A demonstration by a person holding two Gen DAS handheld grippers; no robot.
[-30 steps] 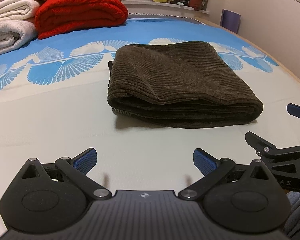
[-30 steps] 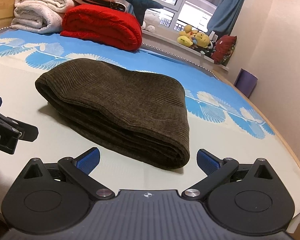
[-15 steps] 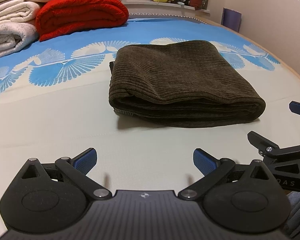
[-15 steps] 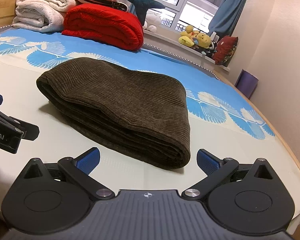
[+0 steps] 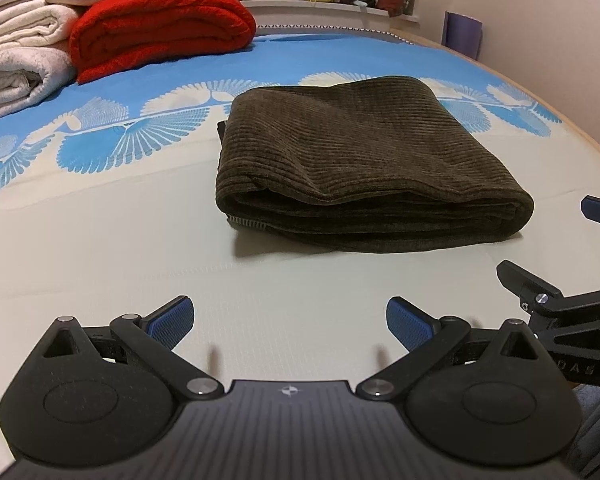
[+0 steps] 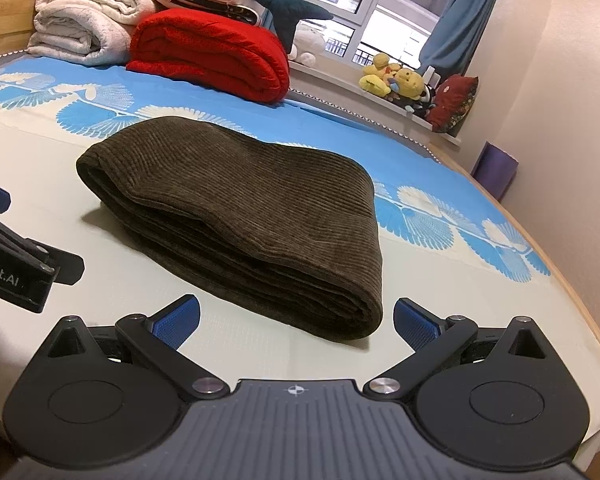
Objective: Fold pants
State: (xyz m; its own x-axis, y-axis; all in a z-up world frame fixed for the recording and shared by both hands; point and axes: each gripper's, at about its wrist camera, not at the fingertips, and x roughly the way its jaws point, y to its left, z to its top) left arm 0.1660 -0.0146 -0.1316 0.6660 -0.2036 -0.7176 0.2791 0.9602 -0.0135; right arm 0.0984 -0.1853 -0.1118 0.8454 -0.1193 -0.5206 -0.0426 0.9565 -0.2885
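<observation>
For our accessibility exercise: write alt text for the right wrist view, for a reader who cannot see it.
Folded dark brown corduroy pants lie on a blue-and-cream patterned bed, just beyond the open, empty right gripper. A folded red blanket and white blankets sit behind.

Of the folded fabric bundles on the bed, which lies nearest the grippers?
The brown corduroy pants, alone on the pale sheet area just ahead; the red blanket and white blankets sit stacked far behind.
</observation>
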